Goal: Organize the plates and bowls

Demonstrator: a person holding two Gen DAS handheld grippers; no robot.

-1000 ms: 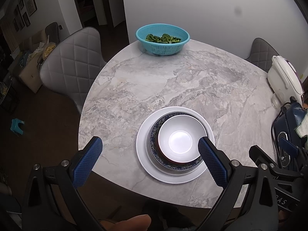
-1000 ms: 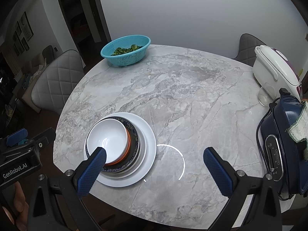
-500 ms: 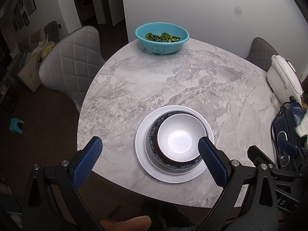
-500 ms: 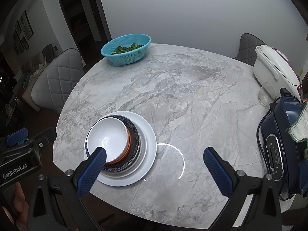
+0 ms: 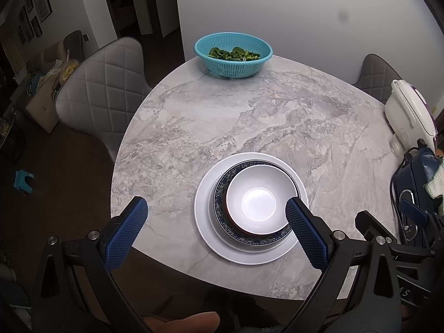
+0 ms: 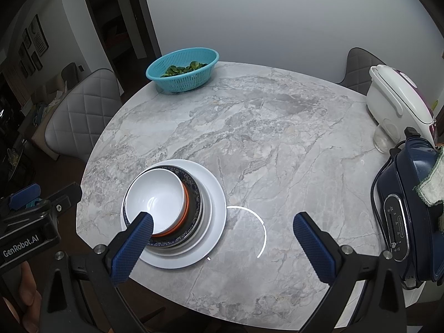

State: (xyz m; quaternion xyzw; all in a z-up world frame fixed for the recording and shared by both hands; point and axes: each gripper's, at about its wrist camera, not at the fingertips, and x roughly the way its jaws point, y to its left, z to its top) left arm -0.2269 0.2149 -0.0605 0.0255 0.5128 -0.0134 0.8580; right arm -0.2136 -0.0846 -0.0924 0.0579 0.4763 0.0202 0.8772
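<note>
Two hand-held grippers, both yours, both up above the near edge of the marble bench (image 5: 249,116) with nothing in them. Your left hand-held gripper (image 5: 216,233) has its blue fingers (image 5: 126,236) spread wide apart. Your right hand-held gripper (image 6: 219,245) is spread wide too.

Stack sits just ahead of your left hand-held gripper, lined up with its right finger, which overlaps the stack's right edge in the left wrist view. From your right hand-held gripper the same stack is ahead and to the left, partly behind its left finger. Bottom of the stack is a big white plate (image 5: 249,255) flat on the bench. On it sits a dark blue patterned dish (image 5: 222,194). Nested inside that is a white bowl (image 5: 258,194), upright, with an orange-brown outside (image 6: 186,202) showing in the right wrist view. That view also shows a pale rim between the blue dish and the big plate; can't tell if it is a separate plate.

Far ahead of both hand-held grippers, at the bench's far edge, is a teal basket (image 5: 233,66) with green leaves (image 5: 233,54). Off to your right are a white cooker (image 6: 396,105) and a navy appliance (image 6: 410,199) with a cloth (image 6: 433,188) on it. Left of the bench stands a grey quilted chair (image 5: 102,88).
</note>
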